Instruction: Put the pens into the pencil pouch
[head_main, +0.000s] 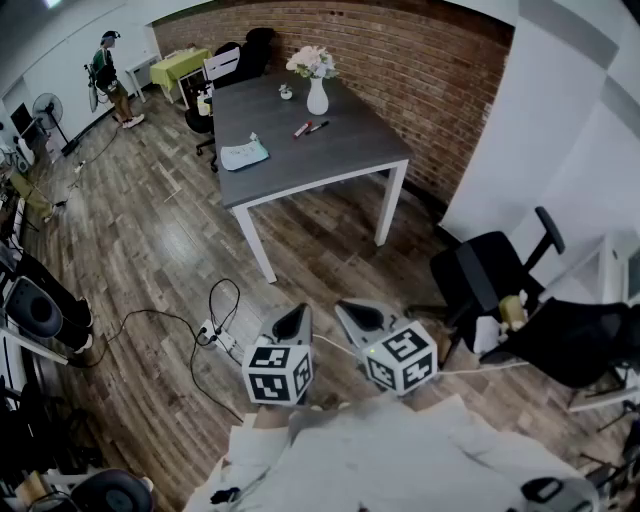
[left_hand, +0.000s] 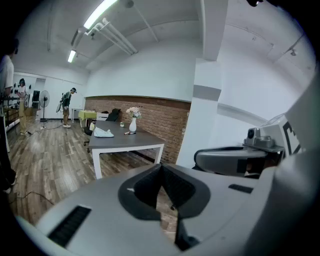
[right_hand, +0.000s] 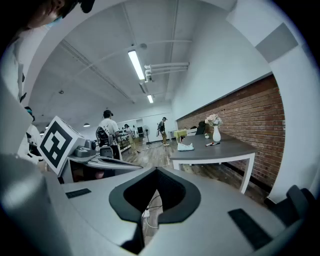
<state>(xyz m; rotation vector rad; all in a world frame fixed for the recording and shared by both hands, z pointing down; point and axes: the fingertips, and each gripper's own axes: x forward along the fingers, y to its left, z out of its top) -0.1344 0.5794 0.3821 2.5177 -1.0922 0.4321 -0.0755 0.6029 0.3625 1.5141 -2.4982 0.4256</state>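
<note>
With the left gripper (head_main: 291, 322) and right gripper (head_main: 362, 318) closed on nothing, the light, stiff pens (head_main: 303, 129) beside the vase (head_main: 317, 97) are probably best pinched mid-barrel.

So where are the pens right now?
Head view: the pens lie on the table beside the vase, right of the pouch.

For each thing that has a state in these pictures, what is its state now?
Left gripper: shut, empty.
Right gripper: shut, empty.
Pale pencil pouch: lying on the grey table; open or closed unclear.
Red pen: lying on the table, outside the pouch.
Black pen: lying beside the red pen.
White vase with flowers: upright.
</note>
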